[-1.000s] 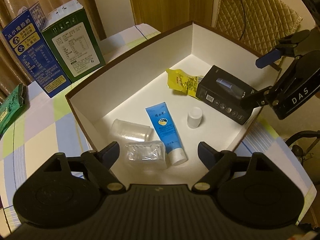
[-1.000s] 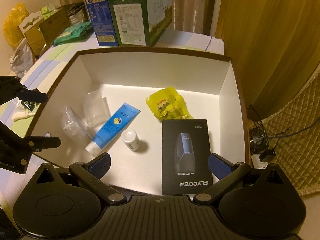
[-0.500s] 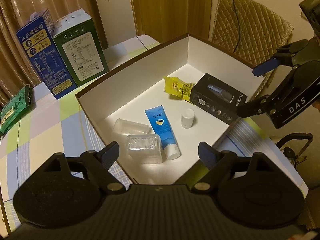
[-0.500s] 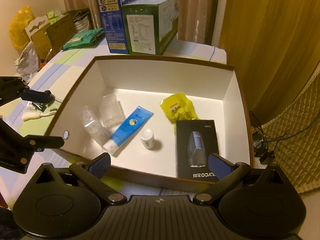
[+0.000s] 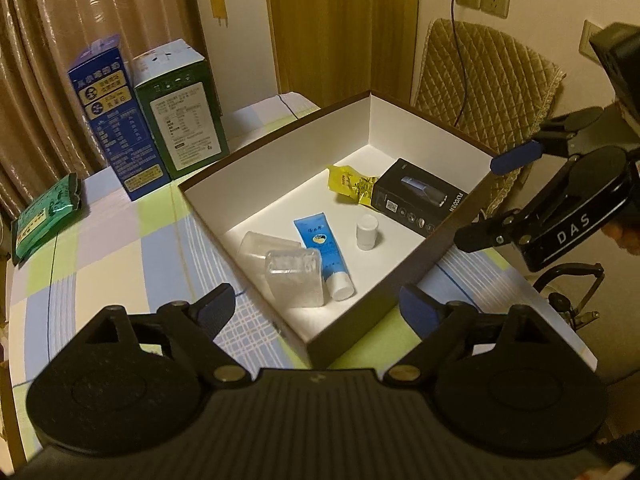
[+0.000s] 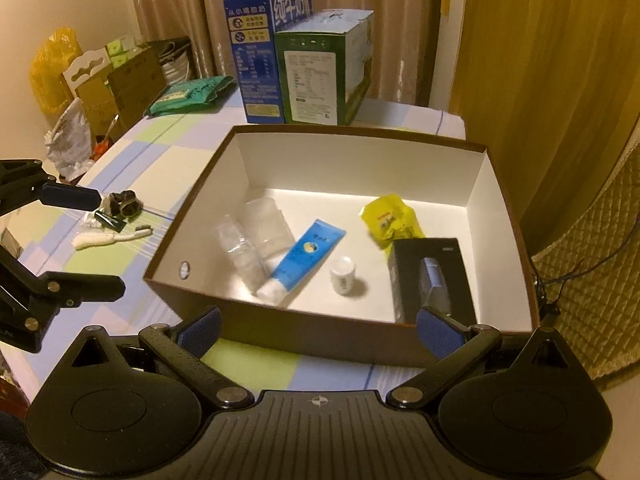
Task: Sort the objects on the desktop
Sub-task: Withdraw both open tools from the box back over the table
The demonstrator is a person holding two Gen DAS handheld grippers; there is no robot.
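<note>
Beige curtains, wooden door, quilted chair.

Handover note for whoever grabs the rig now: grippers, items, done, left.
Left gripper: jaws opening, nothing between them. Right gripper: open, empty.
In the box: blue tube, white bottle, yellow packet, black carton, two clear plastic containers.
Left out, on the tablecloth: toothbrush, small dark items.
Next, probably: box those.
</note>
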